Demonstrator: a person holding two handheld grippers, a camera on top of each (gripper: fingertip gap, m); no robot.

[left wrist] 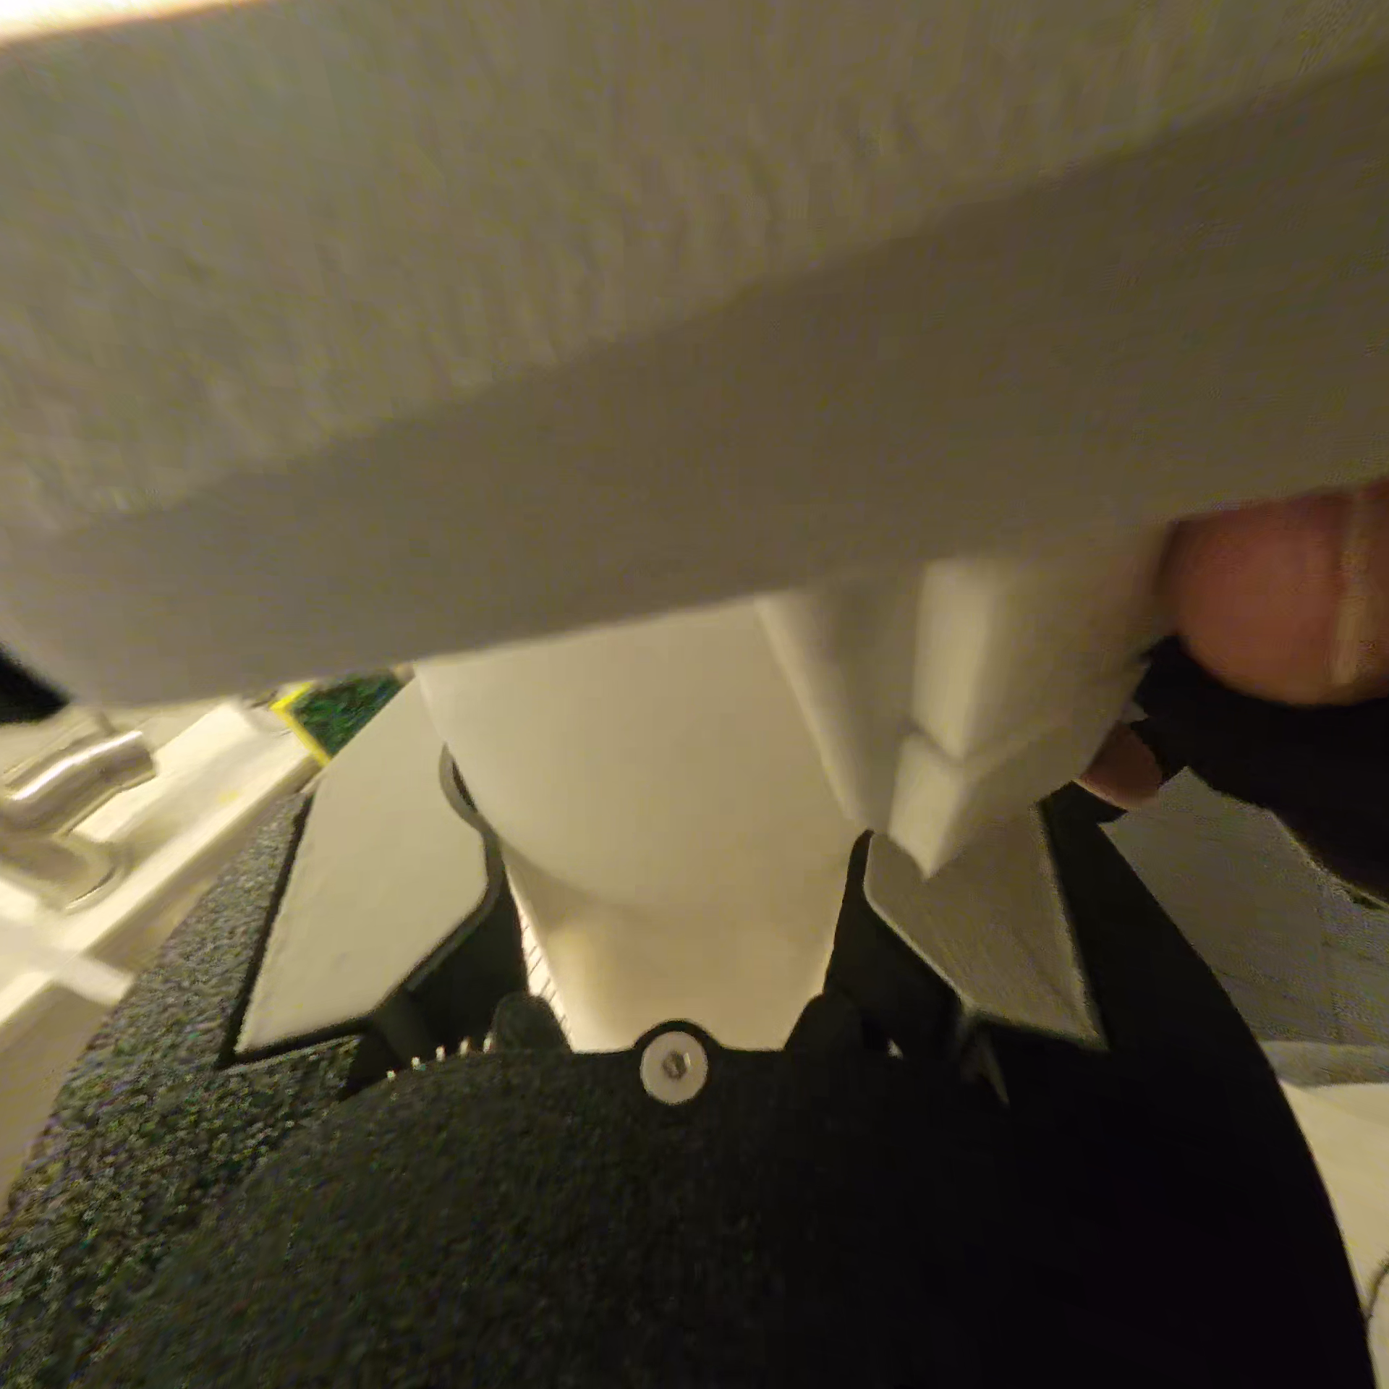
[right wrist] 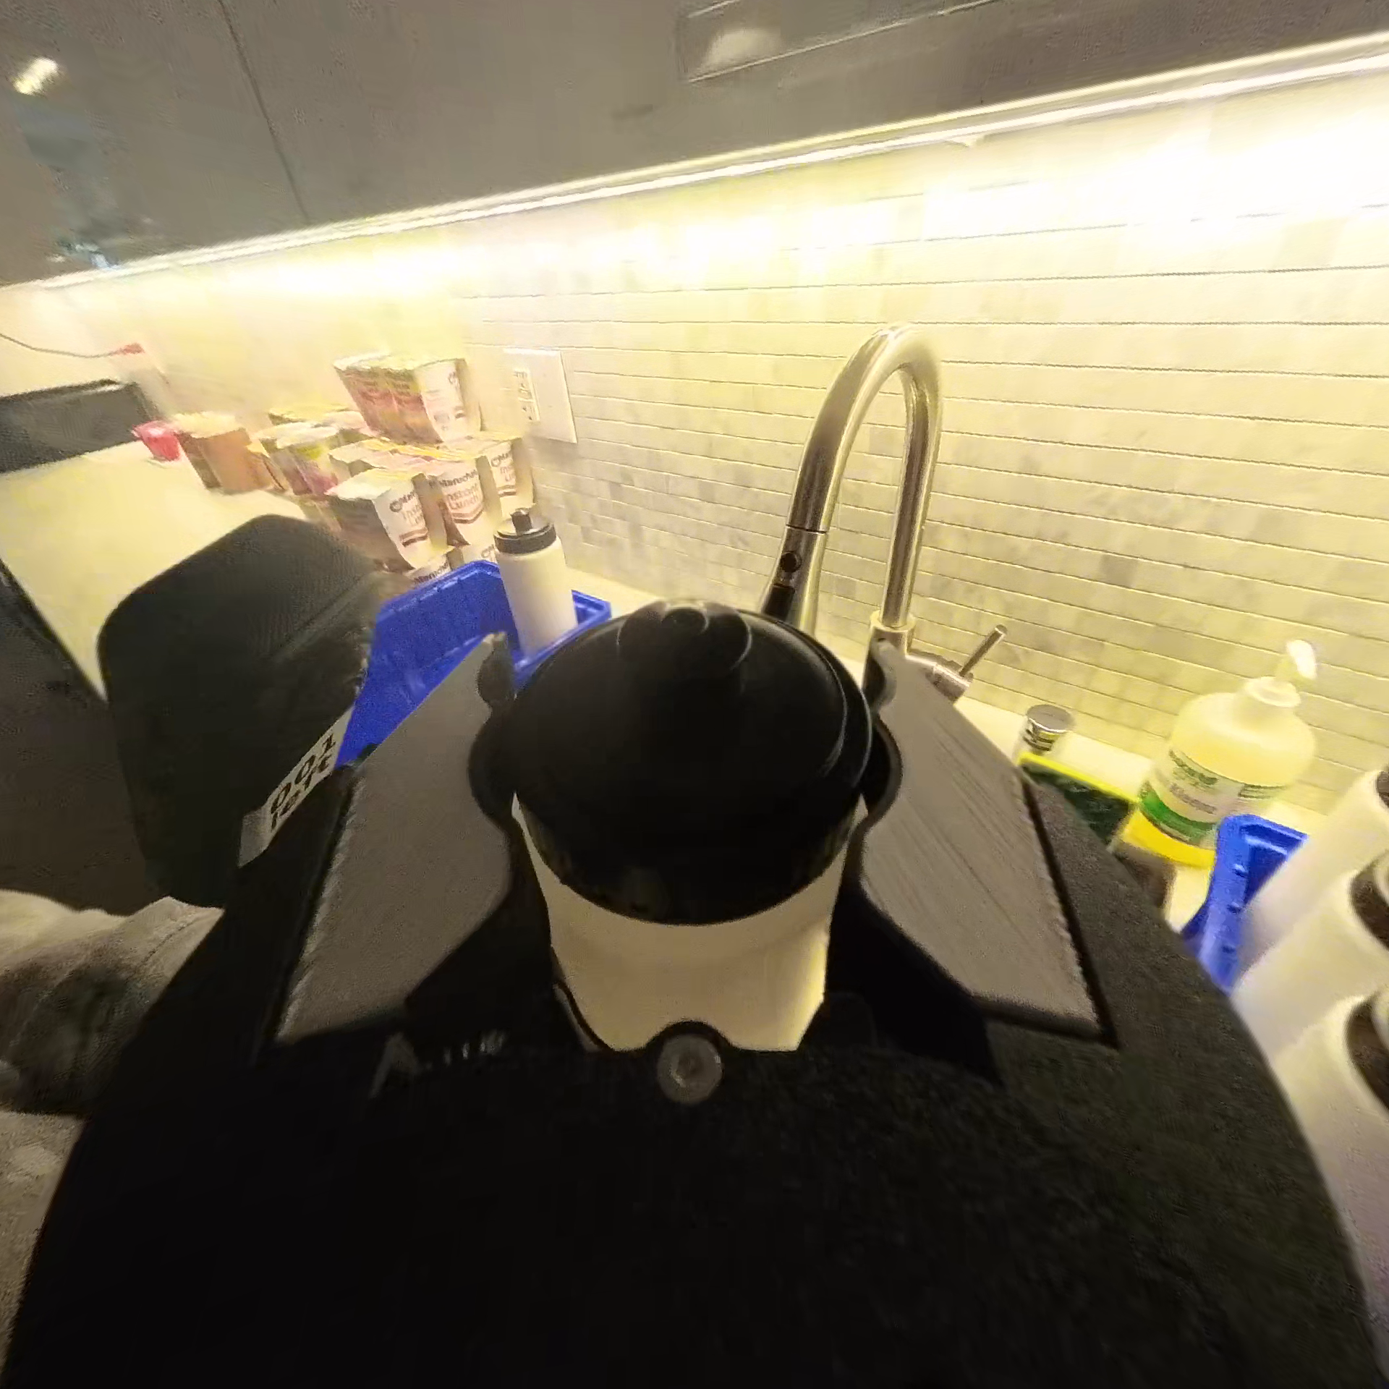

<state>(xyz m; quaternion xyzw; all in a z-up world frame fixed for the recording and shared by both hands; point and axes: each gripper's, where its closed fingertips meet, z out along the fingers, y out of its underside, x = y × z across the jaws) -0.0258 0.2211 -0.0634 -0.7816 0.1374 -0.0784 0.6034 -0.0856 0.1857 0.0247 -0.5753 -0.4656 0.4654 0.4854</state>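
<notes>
In the left wrist view my left gripper [left wrist: 639, 721] has its jaws closed on a white cylindrical object [left wrist: 654, 812]. A large white paper towel [left wrist: 601, 338] lies over the object's top and hides my fingertips. A person's thumb [left wrist: 1278, 601] pinches folded towel [left wrist: 954, 676] at the right. In the right wrist view my right gripper [right wrist: 688, 654] is shut on a white bottle [right wrist: 676, 969] with a black domed cap [right wrist: 676, 736], held upright above the counter. The black body of the other gripper [right wrist: 225, 676] shows at the left.
A blue bin [right wrist: 436, 646] behind holds another white bottle [right wrist: 530, 594]. A curved steel faucet [right wrist: 864, 466] stands at the tiled wall, with a soap bottle [right wrist: 1233, 751], a green sponge [right wrist: 1075, 789] and paper towel rolls [right wrist: 1338, 939] at the right. Stacked noodle cups [right wrist: 421, 466] stand at the back left.
</notes>
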